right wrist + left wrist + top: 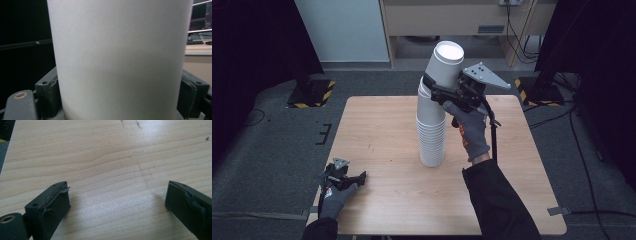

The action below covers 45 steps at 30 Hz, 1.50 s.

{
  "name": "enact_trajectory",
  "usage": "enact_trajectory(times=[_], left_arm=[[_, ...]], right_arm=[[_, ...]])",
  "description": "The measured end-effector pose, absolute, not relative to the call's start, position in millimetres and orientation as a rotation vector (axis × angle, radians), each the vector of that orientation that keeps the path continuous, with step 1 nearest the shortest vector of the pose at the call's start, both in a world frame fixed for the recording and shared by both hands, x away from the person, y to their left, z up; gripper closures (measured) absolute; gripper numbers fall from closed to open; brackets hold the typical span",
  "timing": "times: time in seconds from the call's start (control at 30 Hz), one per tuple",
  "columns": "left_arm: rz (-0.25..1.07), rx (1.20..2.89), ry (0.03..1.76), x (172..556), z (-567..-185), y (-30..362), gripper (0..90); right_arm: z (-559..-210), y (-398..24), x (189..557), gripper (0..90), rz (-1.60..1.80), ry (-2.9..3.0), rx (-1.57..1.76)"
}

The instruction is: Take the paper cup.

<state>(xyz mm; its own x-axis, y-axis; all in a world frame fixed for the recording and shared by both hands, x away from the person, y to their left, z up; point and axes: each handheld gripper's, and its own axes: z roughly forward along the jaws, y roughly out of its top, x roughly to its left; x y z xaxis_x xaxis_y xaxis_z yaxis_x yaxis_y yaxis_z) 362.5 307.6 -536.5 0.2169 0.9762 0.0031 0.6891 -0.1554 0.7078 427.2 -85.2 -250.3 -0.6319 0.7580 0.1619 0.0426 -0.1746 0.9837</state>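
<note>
while no readable writing shows on the plain white cups, the right hand-held gripper (438,91) is closed on the top cup (445,65), tilted atop the stack of cups (431,132) standing mid-tabletop (382,140). the left hand-held gripper (347,179) rests at the tabletop's near left edge, jaws spread wide and holding nothing.

Floor: I see dark grey carpet (272,150) with trailing black cables (582,150).
Surface: pale wooden tabletop (382,130).
Back wall: white panel (342,30), light wooden cabinet (437,17).
Stands: yellow-black striped bases (312,94).
</note>
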Motion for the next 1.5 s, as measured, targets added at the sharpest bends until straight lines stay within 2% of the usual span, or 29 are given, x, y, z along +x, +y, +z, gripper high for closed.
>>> enact_trajectory(times=[0.57,1.0,1.5], left_arm=[[0.641,1.914,1.535,362,-537,307,4.8],[0.641,1.915,1.535,363,-537,307,4.8],[0.641,1.915,1.535,363,-537,307,4.7]], right_arm=[[-259,-125,402,13.9,1.843,1.561,0.965],[-293,-163,379,13.8,1.822,1.562,1.058],[-341,-178,358,13.7,1.824,1.596,1.135]])
